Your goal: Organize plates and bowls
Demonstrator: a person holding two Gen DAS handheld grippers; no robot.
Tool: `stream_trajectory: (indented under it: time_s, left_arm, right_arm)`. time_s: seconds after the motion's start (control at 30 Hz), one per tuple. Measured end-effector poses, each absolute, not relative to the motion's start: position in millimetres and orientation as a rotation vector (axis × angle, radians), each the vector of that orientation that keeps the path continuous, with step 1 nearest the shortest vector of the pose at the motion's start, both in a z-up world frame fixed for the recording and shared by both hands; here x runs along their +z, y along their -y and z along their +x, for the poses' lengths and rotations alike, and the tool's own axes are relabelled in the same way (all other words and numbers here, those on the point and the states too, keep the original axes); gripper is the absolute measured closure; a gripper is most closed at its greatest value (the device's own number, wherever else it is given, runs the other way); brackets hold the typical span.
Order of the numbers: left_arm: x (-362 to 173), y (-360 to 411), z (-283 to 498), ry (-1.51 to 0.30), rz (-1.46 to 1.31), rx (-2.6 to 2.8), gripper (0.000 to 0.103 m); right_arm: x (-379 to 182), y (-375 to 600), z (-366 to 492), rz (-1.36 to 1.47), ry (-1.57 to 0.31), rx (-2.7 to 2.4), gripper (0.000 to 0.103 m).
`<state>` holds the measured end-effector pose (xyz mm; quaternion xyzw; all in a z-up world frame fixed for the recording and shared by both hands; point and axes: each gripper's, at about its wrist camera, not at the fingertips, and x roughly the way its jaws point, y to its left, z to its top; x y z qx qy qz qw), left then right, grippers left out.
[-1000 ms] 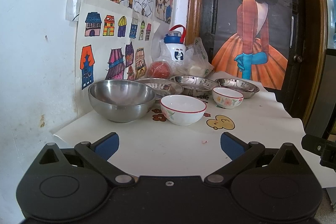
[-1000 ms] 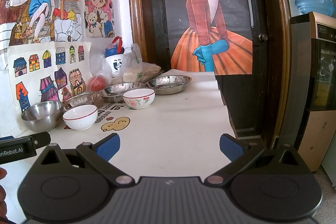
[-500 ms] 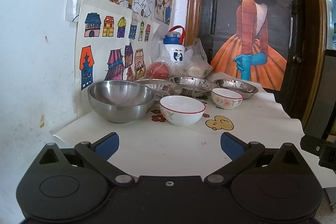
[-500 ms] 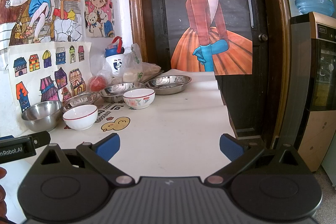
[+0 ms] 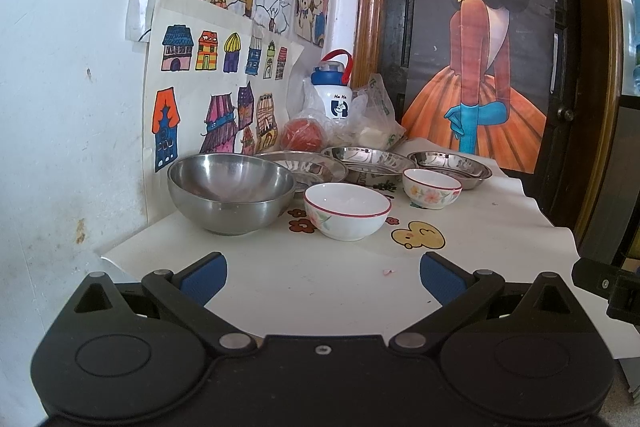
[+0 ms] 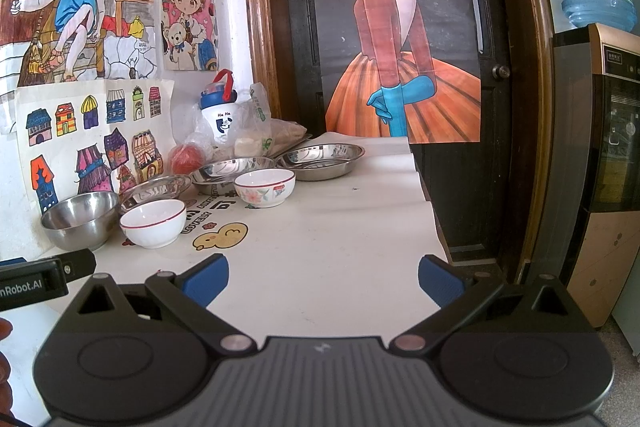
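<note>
A steel bowl (image 5: 230,193) (image 6: 80,221) stands at the table's left by the wall. Right of it is a white red-rimmed bowl (image 5: 347,211) (image 6: 153,223), then a smaller flowered bowl (image 5: 431,187) (image 6: 265,189). Behind them lie three steel plates: left (image 5: 308,165) (image 6: 160,189), middle (image 5: 370,163) (image 6: 230,171), right (image 5: 450,163) (image 6: 322,159). My left gripper (image 5: 322,273) is open and empty, short of the bowls. My right gripper (image 6: 322,273) is open and empty over the table's near part.
A water bottle (image 5: 336,93), plastic bags (image 5: 372,123) and a red ball (image 5: 302,133) crowd the back corner. Drawings cover the left wall (image 5: 60,107). The table's right edge (image 6: 424,187) drops off by a dark door. A water dispenser (image 6: 600,147) stands at the right.
The left gripper's view has shifted very slightly; the bowls sit a touch lower and left. The right gripper has not moved. Both stay open.
</note>
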<state>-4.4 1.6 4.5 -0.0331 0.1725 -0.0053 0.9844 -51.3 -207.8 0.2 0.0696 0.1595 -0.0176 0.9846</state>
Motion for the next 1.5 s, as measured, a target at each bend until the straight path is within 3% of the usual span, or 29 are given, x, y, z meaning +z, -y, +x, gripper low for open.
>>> stream_trajectory:
  time_s: [0.9,1.5]
  left_arm:
    - [5.9,1.7,-1.9,-0.362,-0.053,-0.029,0.001]
    - [69.4,12.6,74.0,-0.388,0.013,-0.122,0.001]
  right_arm:
    - [0.1,210.7,-47.7,0.113,-0.324,-0.025,0.000]
    - [29.1,237.6,36.5,0.039,-0.375,0.173,0.000]
